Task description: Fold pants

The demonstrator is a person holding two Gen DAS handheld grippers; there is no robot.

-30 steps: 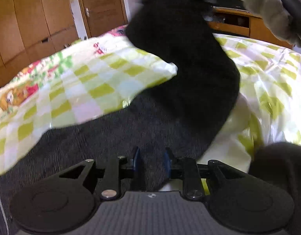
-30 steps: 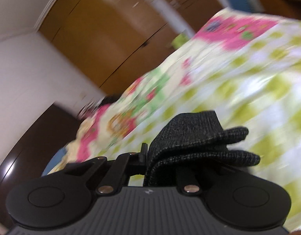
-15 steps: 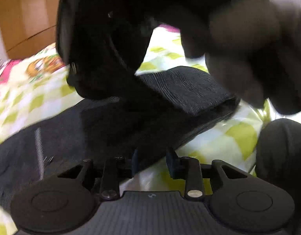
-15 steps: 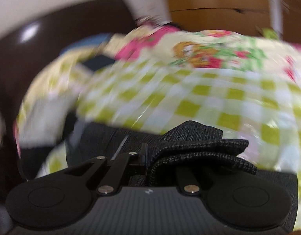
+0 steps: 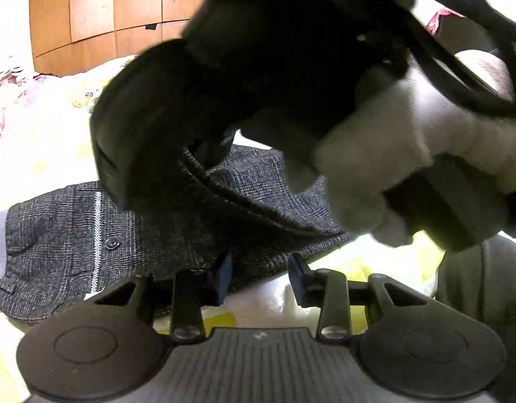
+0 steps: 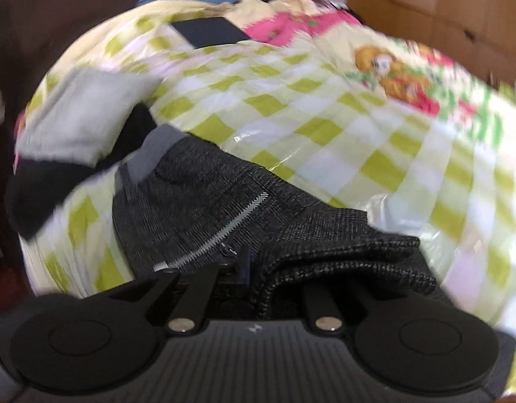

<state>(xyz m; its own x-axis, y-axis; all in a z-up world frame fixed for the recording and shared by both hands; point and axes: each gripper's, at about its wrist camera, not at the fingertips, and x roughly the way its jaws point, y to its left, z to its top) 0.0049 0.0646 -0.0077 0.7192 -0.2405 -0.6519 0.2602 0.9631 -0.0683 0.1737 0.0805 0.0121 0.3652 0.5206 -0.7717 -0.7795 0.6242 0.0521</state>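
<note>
The dark grey checked pants (image 5: 150, 235) lie folded on the bed, waist end to the left with a button and a pale stitched stripe. My left gripper (image 5: 259, 277) is open and empty at the pants' near edge. My right gripper (image 6: 258, 265) is shut on a bunched fold of the pants (image 6: 342, 255) and holds it over the waist part (image 6: 197, 208). In the left wrist view the right gripper's body (image 5: 177, 100) and the gloved hand (image 5: 409, 141) holding it fill the upper frame above the pants.
The bed has a yellow-green checked sheet with cartoon prints (image 6: 325, 100). A grey cloth (image 6: 76, 114) and a dark flat object (image 6: 207, 32) lie on the far side. Wooden wardrobe doors (image 5: 100, 10) stand behind the bed.
My right gripper has swung the held fold across and down over the waist end. My left gripper has opened a little wider and sits at the pants' edge.
</note>
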